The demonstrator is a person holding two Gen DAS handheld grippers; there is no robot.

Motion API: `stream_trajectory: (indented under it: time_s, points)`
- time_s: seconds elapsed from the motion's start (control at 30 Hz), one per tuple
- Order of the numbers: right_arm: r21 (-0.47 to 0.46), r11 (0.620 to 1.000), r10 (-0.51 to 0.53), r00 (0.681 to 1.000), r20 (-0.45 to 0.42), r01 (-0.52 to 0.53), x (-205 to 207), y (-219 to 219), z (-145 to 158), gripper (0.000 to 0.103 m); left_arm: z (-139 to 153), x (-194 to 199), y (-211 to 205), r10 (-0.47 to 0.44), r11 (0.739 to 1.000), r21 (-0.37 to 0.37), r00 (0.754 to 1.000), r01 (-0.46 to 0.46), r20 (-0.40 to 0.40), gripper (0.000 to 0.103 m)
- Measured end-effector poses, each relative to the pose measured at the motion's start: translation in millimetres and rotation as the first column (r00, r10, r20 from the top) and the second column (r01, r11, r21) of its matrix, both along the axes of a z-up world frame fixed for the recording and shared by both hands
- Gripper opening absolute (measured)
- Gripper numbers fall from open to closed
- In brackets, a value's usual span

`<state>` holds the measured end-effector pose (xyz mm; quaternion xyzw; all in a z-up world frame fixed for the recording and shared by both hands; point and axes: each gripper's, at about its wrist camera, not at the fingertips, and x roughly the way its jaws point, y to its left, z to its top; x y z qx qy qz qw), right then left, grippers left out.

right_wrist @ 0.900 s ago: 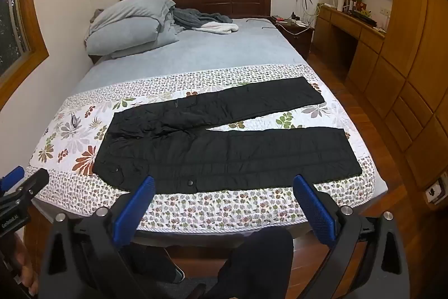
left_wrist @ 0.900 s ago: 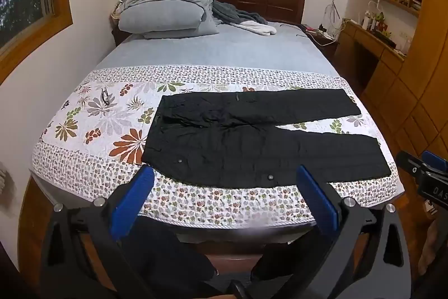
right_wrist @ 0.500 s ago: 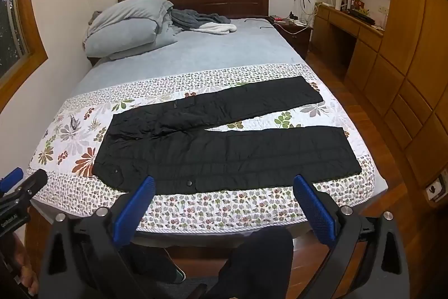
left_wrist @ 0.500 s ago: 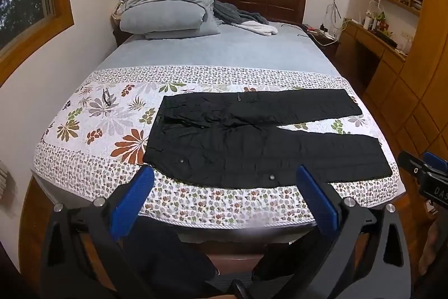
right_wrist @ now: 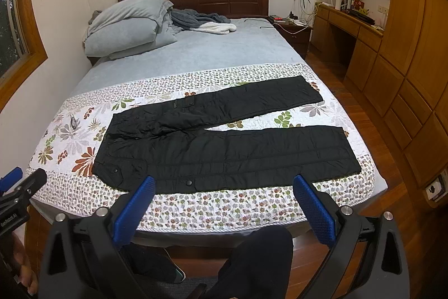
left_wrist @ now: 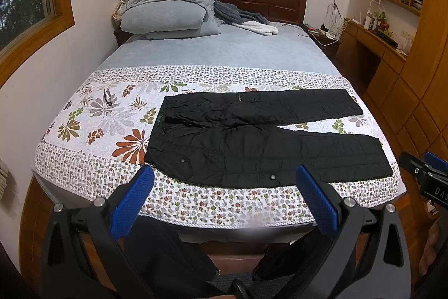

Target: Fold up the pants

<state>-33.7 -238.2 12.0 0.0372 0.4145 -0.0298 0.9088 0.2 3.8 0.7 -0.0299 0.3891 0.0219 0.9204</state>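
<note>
Black pants (left_wrist: 252, 136) (right_wrist: 212, 142) lie flat on the floral quilt (left_wrist: 92, 125) at the foot of the bed, waistband at the left, both legs spread toward the right with a gap between them. My left gripper (left_wrist: 224, 181) hovers open before the bed's near edge, blue pads wide apart with nothing between them. My right gripper (right_wrist: 224, 187) is likewise open and empty, held short of the near leg. The right gripper's tip (left_wrist: 425, 178) shows at the right edge of the left wrist view, and the left gripper's tip (right_wrist: 19, 192) at the left edge of the right wrist view.
Grey pillows (left_wrist: 170, 10) and a rumpled blanket (left_wrist: 246, 18) sit at the head of the bed. Glasses (left_wrist: 107, 97) lie on the quilt left of the pants. A wooden desk (right_wrist: 350, 21) and cabinets (right_wrist: 406, 74) line the right wall. A person's dark-clad legs (right_wrist: 252, 262) stand below the grippers.
Both views have crept slightly nearer the bed; the pants sit a little higher in frame. Both grippers stay open and nothing on the bed has moved.
</note>
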Motion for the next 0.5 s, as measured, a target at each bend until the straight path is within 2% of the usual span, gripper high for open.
stream_trajectory:
  time_s: [0.5]
  points:
    - [-0.001,1.000,0.000,1.000,-0.002,0.000,-0.6,1.5,0.0,0.100,-0.5,-1.3,-0.2,0.002,1.000,0.005,1.000,-0.002,-0.001,0.100]
